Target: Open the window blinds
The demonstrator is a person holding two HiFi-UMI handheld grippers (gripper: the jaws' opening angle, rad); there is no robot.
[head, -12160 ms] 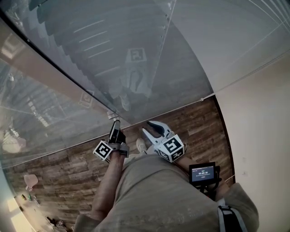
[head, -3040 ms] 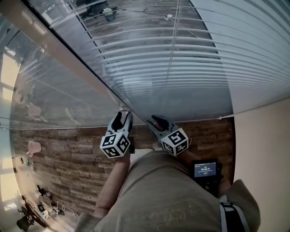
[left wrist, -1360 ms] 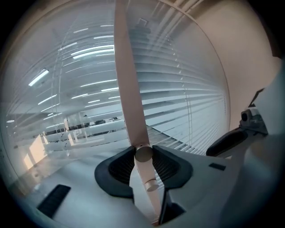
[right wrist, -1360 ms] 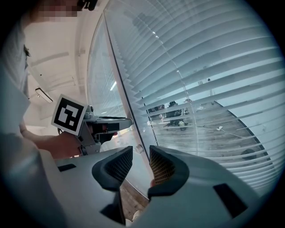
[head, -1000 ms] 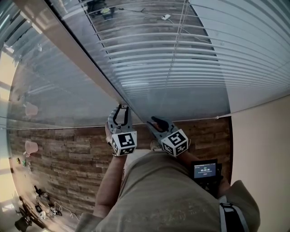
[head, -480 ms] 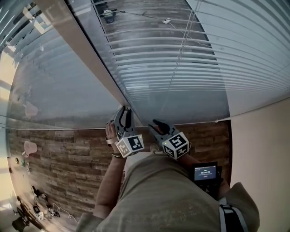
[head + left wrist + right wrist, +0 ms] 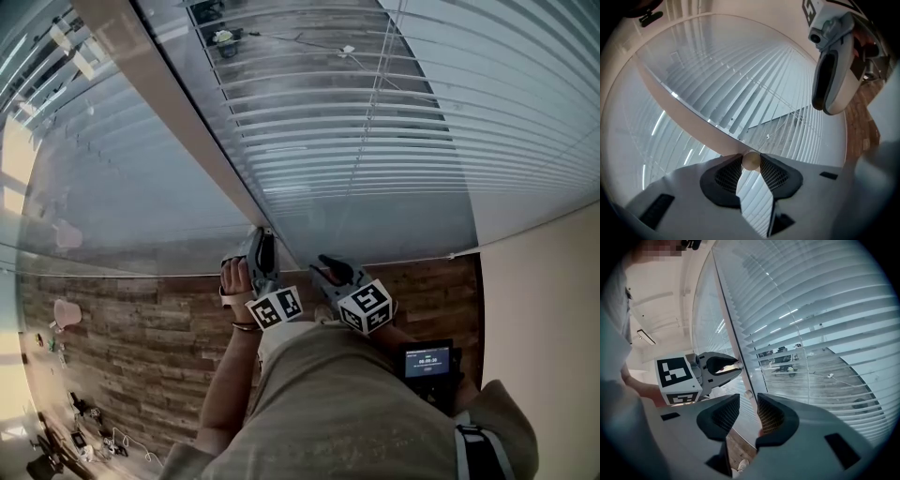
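The step in hand looks like turning the tilt control of the white horizontal-slat window blinds [image 7: 394,141], which hang right in front of the person on both sides of a pale beige upright frame post [image 7: 187,122]. The left gripper [image 7: 262,234] is at the foot of that post, its jaws closed narrowly on the small cream round knob of the tilt wand [image 7: 751,161], pinched between the mesh pads. The right gripper [image 7: 748,401] hovers just beside it with its jaws a little apart and nothing in them. To the right of the post, a room with a brown wood-plank floor [image 7: 309,28] shows between the slats, so that panel seems partly open. The panel to the left looks hazier. The next move probably calls for more twisting of the knob without losing the pinch.
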